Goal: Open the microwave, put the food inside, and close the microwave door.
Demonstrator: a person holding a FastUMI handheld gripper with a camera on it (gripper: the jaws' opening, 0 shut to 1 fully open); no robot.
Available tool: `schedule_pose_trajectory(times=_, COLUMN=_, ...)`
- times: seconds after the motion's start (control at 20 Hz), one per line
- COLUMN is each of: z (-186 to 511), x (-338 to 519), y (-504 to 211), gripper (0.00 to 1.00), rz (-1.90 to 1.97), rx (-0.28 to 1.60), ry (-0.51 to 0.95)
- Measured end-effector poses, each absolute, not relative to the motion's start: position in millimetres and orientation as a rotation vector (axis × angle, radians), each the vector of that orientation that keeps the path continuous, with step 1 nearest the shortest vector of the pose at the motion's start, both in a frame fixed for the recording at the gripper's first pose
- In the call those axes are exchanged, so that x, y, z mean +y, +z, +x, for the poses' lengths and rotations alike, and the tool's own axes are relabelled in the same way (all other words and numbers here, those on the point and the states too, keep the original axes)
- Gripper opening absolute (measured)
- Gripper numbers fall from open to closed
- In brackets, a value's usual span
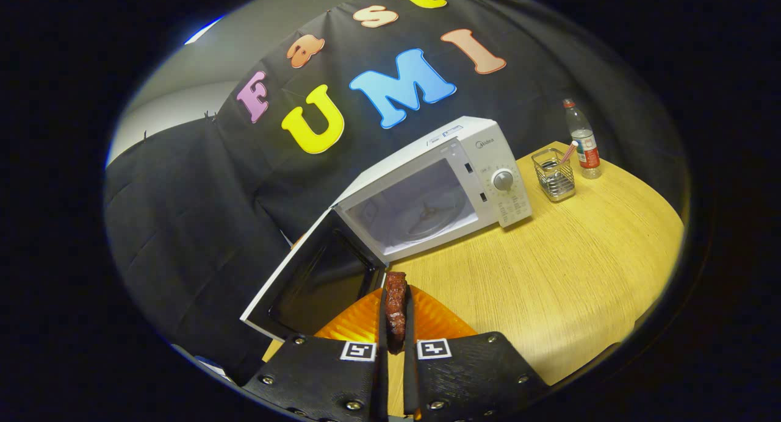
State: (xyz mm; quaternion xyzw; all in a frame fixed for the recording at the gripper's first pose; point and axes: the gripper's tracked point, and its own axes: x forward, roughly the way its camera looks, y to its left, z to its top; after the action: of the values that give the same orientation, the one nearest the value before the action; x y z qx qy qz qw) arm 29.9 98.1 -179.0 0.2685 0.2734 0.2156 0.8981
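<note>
Fingers [395, 324] nearly closed, pinching a dark strip of food [395, 309] between them, above an orange plate [361, 325] on the surface [549, 263]. Beyond, microwave [427, 190] with door [311, 275] wide open.

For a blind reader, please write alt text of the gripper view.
The gripper jaws are shut on a dark piece of food above an orange plate. Ahead, the white microwave stands with its door open on a wooden table.
</note>
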Motion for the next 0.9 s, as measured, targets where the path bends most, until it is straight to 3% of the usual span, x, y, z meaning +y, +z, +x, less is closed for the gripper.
schedule_pose_trajectory(times=0.9, z=171, x=173, y=-197, gripper=0.1, rz=0.674, rx=0.4, ry=0.377)
